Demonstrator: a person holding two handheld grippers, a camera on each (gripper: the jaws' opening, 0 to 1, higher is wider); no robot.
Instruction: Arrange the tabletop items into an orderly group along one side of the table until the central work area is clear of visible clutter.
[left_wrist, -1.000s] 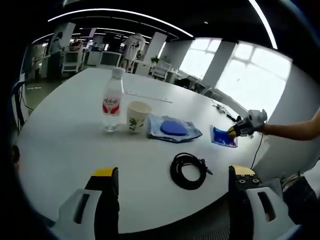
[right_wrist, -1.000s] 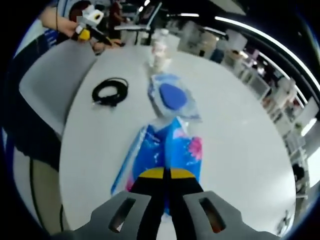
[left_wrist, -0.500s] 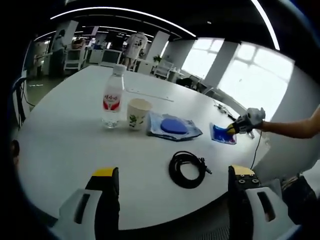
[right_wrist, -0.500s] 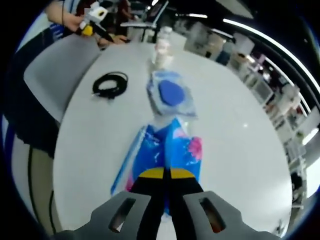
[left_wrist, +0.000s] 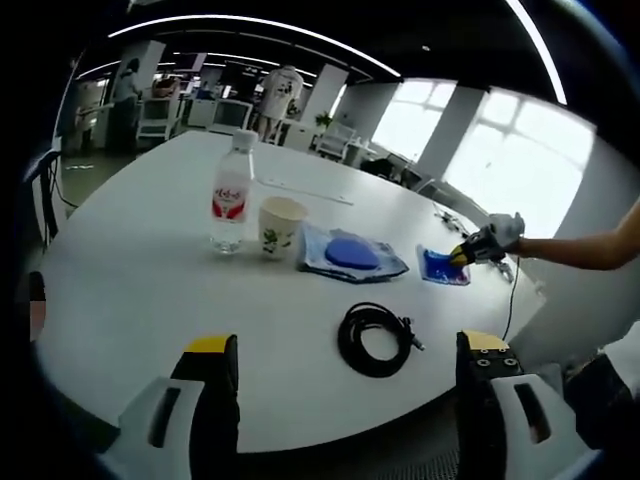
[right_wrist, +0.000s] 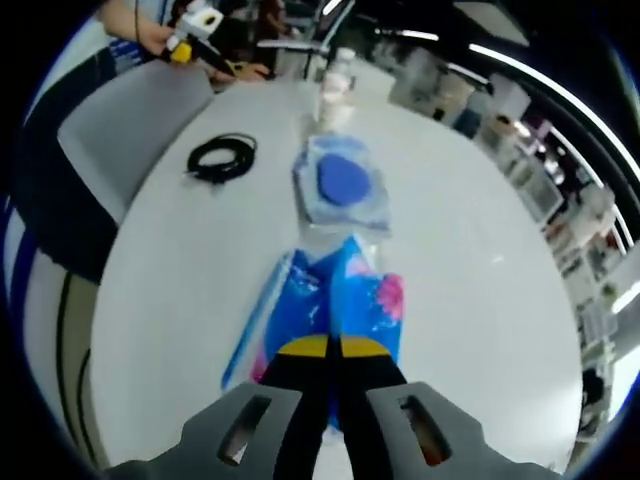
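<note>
My right gripper (right_wrist: 328, 346) is shut on the near edge of a blue printed packet (right_wrist: 338, 296) lying flat on the white table (right_wrist: 480, 250). Just beyond it lies a clear pouch with a blue disc (right_wrist: 343, 185), then a paper cup (right_wrist: 333, 108) and a water bottle (right_wrist: 340, 70). A coiled black cable (right_wrist: 222, 158) lies to the left. In the left gripper view my left gripper (left_wrist: 348, 343) is open above the near table edge, with the cable (left_wrist: 375, 340) beyond its jaws. The bottle (left_wrist: 230, 205), cup (left_wrist: 279, 228), pouch (left_wrist: 350, 255) and packet (left_wrist: 445, 268) stand in a row, with the right gripper (left_wrist: 472, 250) on the packet.
The table (left_wrist: 130, 290) is round and large, with bare surface to the left of the row. A thin cord (left_wrist: 510, 300) hangs over the right edge. Desks, chairs and people stand in the office behind. A person's arm (left_wrist: 580, 250) reaches in from the right.
Both views have drifted slightly with the hands. The right gripper stays shut on the packet and the left stays open; no item has visibly moved on the table.
</note>
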